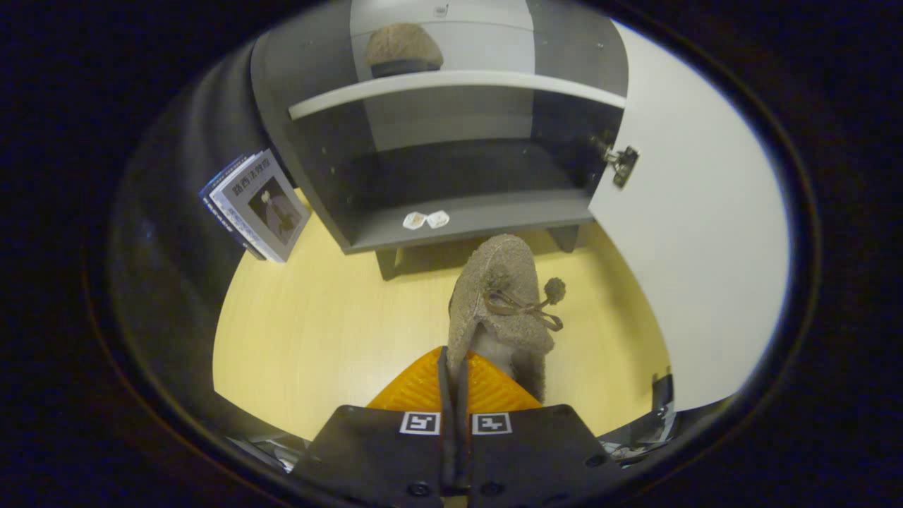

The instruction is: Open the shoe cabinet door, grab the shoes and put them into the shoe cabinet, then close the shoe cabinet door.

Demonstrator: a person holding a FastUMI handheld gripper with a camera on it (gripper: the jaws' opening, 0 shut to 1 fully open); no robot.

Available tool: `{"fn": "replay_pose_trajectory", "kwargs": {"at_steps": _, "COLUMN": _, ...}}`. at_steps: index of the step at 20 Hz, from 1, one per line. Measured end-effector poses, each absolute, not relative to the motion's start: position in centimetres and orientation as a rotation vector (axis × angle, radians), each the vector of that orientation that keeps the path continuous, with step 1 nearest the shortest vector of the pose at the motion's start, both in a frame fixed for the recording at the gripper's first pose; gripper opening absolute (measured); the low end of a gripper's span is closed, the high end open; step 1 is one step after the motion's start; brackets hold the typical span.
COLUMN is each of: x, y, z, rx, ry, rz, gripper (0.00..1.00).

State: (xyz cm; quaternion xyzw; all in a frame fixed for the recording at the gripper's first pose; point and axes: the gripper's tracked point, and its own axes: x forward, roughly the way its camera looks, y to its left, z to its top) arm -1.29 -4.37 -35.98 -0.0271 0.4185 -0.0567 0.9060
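Pinched nearly together, my gripper point(455, 384) clamps the heel edge of a fuzzy brown shoe point(504, 300). Left stands a book point(264, 204); ahead, the open shoe cabinet point(451, 219), another shoe point(403, 48) on its upper shelf; right, its white door point(695, 233).

Lower middle, the gripper point(455, 384) has ridged orange fingers point(494, 388) and a black body with two black-and-white square markers, pinching a fuzzy grey-brown shoe point(502, 296) with a brown bow. The table point(310, 339) is pale yellow wood grain. The cabinet point(451, 169) at top is dark grey, its door point(691, 233) white at right.
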Motion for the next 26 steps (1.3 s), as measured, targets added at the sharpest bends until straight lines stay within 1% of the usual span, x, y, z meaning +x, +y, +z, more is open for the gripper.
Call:
{"fn": "replay_pose_trajectory", "kwargs": {"at_steps": 6, "x": 1.4, "y": -6.5, "z": -27.2, "rx": -0.090, "ry": 0.695, "rz": -0.181, "gripper": 0.02}}
{"fn": "replay_pose_trajectory", "kwargs": {"at_steps": 10, "x": 3.3, "y": -7.6, "z": -22.8, "rx": -0.120, "ry": 0.610, "rz": -0.212, "gripper": 0.02}}
{"fn": "replay_pose_trajectory", "kwargs": {"at_steps": 17, "x": 7.6, "y": -9.6, "z": -17.9, "rx": -0.172, "ry": 0.528, "rz": -0.243, "gripper": 0.02}}
{"fn": "replay_pose_trajectory", "kwargs": {"at_steps": 26, "x": 14.8, "y": -10.0, "z": -14.1, "rx": -0.279, "ry": 0.483, "rz": -0.205, "gripper": 0.02}}
